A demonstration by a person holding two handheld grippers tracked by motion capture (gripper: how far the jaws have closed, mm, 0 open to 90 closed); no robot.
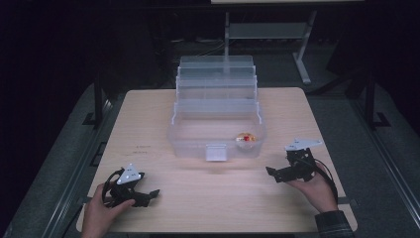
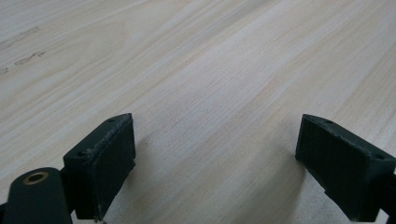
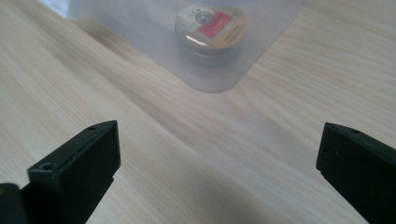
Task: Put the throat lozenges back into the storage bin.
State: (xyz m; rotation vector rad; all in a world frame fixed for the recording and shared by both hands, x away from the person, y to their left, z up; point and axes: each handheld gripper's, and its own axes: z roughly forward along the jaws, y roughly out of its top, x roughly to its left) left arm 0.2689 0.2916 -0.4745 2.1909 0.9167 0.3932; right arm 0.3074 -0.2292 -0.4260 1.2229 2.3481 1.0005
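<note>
One small round tin (image 1: 246, 139) sits inside the clear plastic box (image 1: 198, 136), right front corner, mid-desk (image 1: 148, 208). Left tool (image 1: 147, 196) and right tool (image 1: 274, 173) are both spread wide, nothing gripped, hovering near the desk's front edge.

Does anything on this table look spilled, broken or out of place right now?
Nothing stands out. The clear tiered box sits open and upright, with one small round tin in its bottom tray, and both tools rest open on the table.
</note>
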